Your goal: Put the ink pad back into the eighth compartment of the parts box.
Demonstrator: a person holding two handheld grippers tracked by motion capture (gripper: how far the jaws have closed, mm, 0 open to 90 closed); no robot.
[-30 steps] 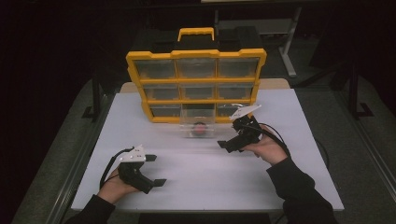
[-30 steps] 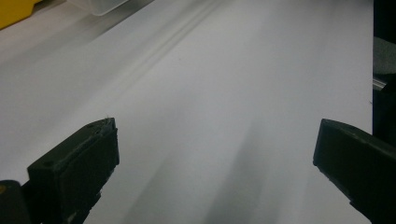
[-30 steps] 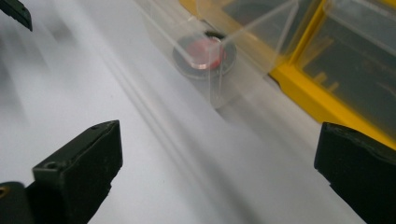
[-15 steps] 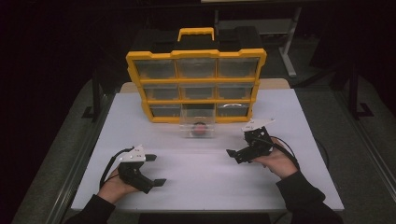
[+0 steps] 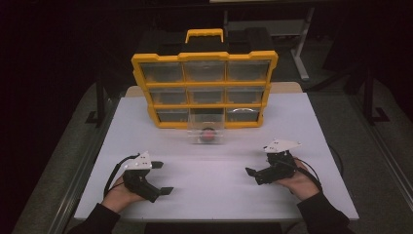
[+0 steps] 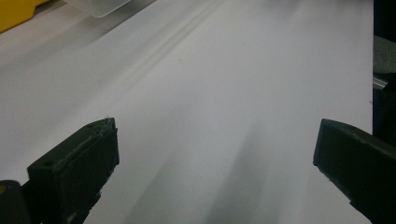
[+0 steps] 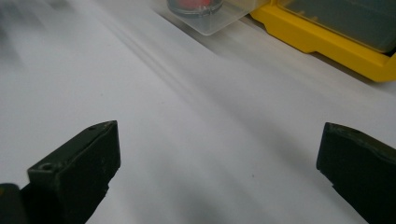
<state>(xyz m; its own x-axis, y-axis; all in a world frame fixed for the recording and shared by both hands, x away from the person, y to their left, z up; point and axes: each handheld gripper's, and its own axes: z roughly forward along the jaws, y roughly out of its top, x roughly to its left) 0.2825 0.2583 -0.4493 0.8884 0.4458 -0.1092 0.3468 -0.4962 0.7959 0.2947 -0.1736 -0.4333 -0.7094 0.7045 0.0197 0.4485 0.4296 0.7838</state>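
Note:
A yellow organizer case [image 5: 204,87] with clear drawers stands upright at the back of the white table [image 5: 214,195]. Its bottom middle drawer [image 5: 207,132] is pulled out and holds a red round object [image 5: 208,134]. My left gripper [image 5: 162,178] rests on the table at the front left, open, nothing between its jaws [image 6: 217,168]. My right gripper [image 5: 253,174] rests at the front right, open and empty [image 7: 219,163]. In the right gripper view the clear drawer [image 7: 205,14] with the red object [image 7: 194,4] lies ahead, beside the yellow case [image 7: 327,42].
The table's front edge runs just below both hands. A dark floor and a metal frame [image 5: 100,97] surround the table. A desk leg [image 5: 302,44] stands behind the case at the right.
The right gripper has drawn back from the pulled-out drawer toward the front right and come down to rest on the table. The left gripper has stayed in place.

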